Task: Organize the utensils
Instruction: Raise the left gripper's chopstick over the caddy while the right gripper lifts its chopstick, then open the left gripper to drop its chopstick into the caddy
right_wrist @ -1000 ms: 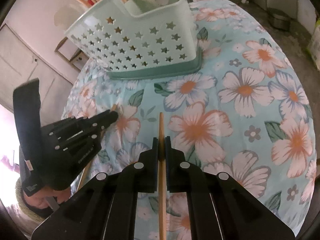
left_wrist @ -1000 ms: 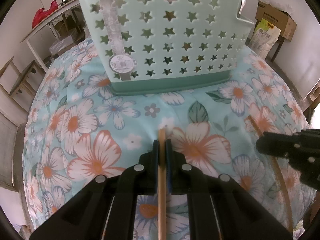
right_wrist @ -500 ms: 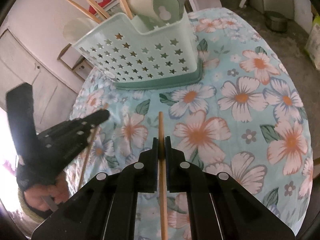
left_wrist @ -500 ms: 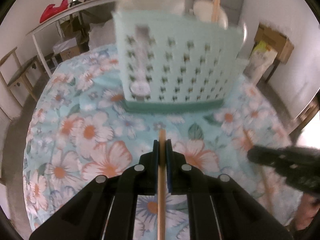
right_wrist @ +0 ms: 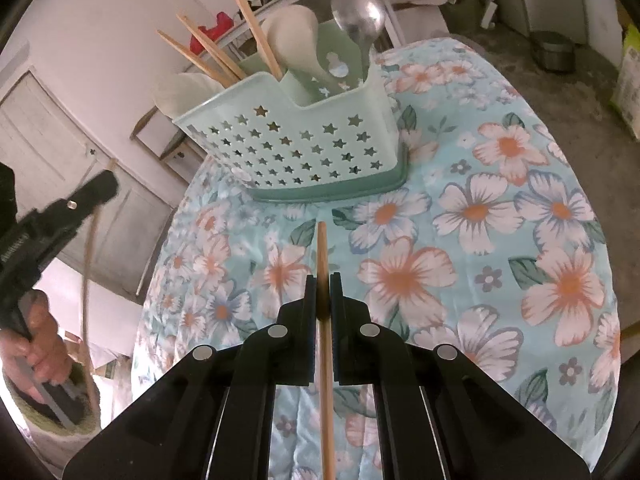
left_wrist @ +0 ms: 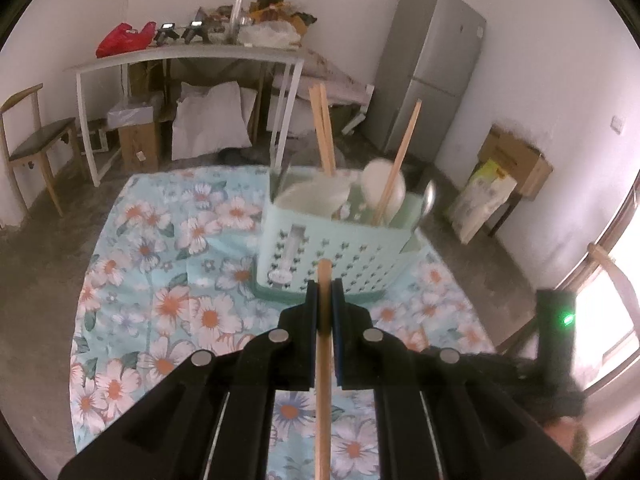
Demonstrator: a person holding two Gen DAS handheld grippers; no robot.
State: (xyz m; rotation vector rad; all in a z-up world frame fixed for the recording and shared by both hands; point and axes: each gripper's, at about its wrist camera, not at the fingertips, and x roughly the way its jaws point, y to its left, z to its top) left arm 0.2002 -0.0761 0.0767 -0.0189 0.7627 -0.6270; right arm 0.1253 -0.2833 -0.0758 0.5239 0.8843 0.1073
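Two grippers each pinch one wooden chopstick, jaws narrowed onto the stick so it runs lengthwise between the pads. In the left wrist view the left gripper (left_wrist: 325, 298) sits at lower centre, tilted downward toward the desk (left_wrist: 132, 264), and its chopstick (left_wrist: 323, 380) reaches from the bottom edge up past the pads, its tip lying over the front wall of the basket (left_wrist: 332, 248), which stands at the frame's centre. Inside the basket are three upright chopsticks, white spoons and a metal spoon, all blurred. At the lower right of that frame the right gripper appears only as a dark blur with a green light. In the right wrist view the right gripper (right_wrist: 323, 296) also angles downward, its chopstick (right_wrist: 325, 352) ending short of the basket (right_wrist: 304, 148), which stands in the upper middle of the frame on the flowered cloth. At the left edge of this frame a hand (right_wrist: 34, 354) grips the left gripper's handle, raised beside the desk with its chopstick hanging below the jaws.
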